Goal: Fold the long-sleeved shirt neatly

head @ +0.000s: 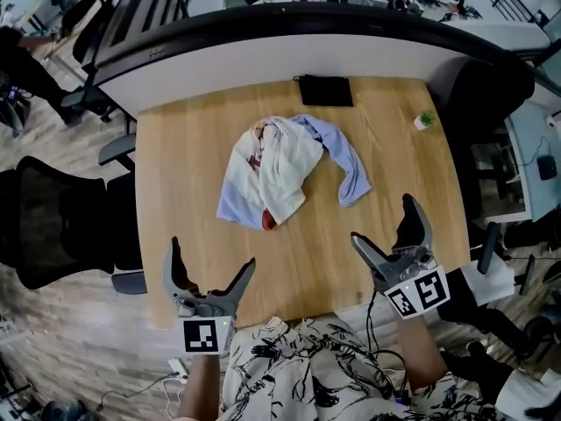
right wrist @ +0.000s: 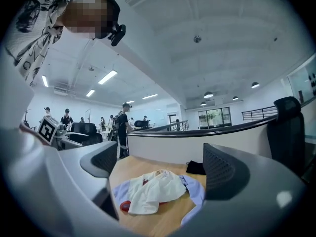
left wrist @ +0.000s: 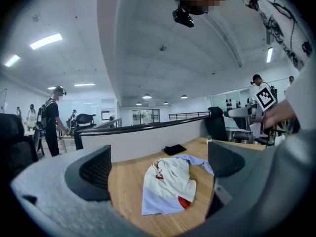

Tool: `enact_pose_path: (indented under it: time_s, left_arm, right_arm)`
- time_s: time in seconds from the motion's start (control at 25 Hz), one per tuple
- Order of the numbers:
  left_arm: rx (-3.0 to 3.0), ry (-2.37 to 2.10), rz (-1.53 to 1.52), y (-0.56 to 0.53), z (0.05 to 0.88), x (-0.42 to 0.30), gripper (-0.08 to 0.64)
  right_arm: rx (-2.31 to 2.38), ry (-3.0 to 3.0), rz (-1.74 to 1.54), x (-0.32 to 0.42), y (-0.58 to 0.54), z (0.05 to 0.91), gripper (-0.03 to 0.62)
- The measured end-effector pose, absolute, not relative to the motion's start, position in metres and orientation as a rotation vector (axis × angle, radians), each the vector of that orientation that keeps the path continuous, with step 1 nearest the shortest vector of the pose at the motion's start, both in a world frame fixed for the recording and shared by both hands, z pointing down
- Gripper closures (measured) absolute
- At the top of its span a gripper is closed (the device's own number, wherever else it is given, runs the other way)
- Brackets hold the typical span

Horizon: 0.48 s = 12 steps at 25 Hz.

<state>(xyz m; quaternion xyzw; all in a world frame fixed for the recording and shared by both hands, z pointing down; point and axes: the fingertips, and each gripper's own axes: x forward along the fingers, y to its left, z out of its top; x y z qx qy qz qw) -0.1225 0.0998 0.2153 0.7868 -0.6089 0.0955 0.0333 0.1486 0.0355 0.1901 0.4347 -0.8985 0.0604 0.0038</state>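
I hold both grippers over the near edge of a wooden table (head: 175,191), each with jaws spread wide and nothing between them. The long-sleeved shirt (head: 276,175), cream and pale blue, lies crumpled in a heap at the table's middle, straight ahead and well apart from both. The left gripper (head: 212,257) sits nearer the heap's pale blue near-left corner. The right gripper (head: 383,220) is closer to one blue sleeve (head: 351,175), which trails out toward it on the right. The heap's long axis runs roughly from near-left to far-right. The second sleeve, collar and hem are buried in folds. A small red patch (head: 268,222) at the near edge may be lining or print.
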Motion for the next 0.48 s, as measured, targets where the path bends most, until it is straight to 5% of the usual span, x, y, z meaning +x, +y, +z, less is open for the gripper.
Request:
enact_pose_path:
  time_s: [0.48]
  left_arm:
    - [2.673, -1.34, 0.73, 0.049, 0.34, -0.042, -0.037]
  right_arm:
    - [1.117, -2.657, 0.216, 0.123, 0.004, 0.298, 0.064]
